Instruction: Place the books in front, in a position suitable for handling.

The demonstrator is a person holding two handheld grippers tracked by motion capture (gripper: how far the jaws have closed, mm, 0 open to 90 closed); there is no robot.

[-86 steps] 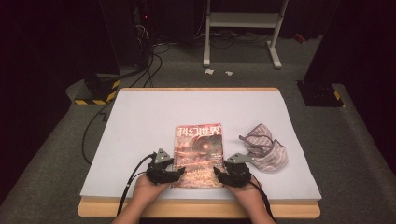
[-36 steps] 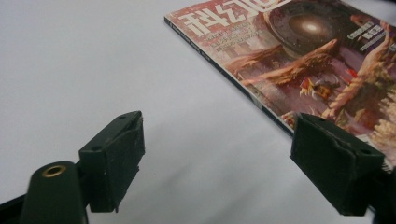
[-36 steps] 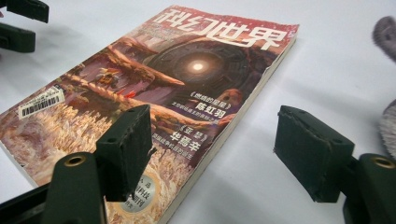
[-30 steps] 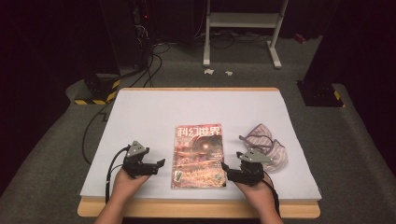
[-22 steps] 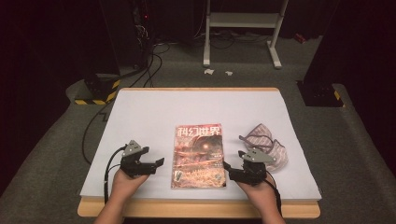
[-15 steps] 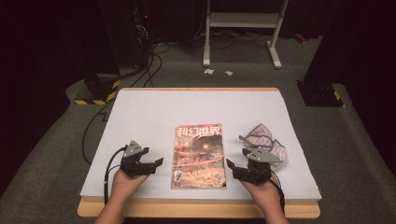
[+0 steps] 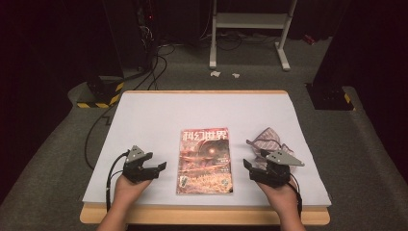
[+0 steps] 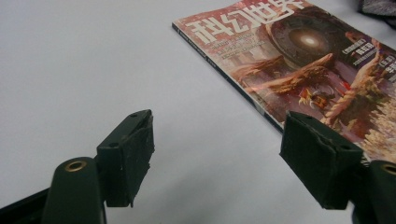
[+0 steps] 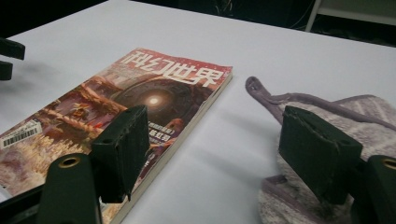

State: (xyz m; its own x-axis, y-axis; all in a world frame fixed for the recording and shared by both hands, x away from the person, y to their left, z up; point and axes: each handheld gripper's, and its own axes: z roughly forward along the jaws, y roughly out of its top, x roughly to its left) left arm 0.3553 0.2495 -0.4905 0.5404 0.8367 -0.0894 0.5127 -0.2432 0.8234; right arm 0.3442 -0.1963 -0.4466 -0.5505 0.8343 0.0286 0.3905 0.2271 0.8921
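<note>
Currently the magazine [image 7: 205, 161] lies flat and closed on the white table cover [image 7: 144, 115], near the person's edge, with its long axis running away from the person and its title at the far end. Both grippers flank it. The left gripper [image 7: 161, 167] sits off the spine side, jaws pointing toward the near half of that long edge; bare cover shows between its tips and the magazine, so apart, not touching. In the left gripper view the pads [image 8: 128, 154] stand spread with nothing between them, having just drawn in a little; the spine edge [image 8: 233, 84] runs diagonally ahead and to the right of the gap.

The right gripper [image 7: 246, 166] sits off the opposite long edge, jaws also spread and empty. In the right gripper view its left pad [image 9: 122, 149] overlaps the magazine's open edge in the picture, while the right pad overlaps the striped cloth [image 9: 327, 121]. Whether either pad actually touches is hard to tell from this angle; probably it hovers just above.

The cloth lies crumpled just right of the magazine, apart from it, directly beyond the right hand [image 7: 281, 197].

Judgement: both grippers are about equally near. The right one straddles the gap between magazine and cloth, so a small turn decides which thing it meets. The left has only the spine edge ahead, approached side-on.
</note>
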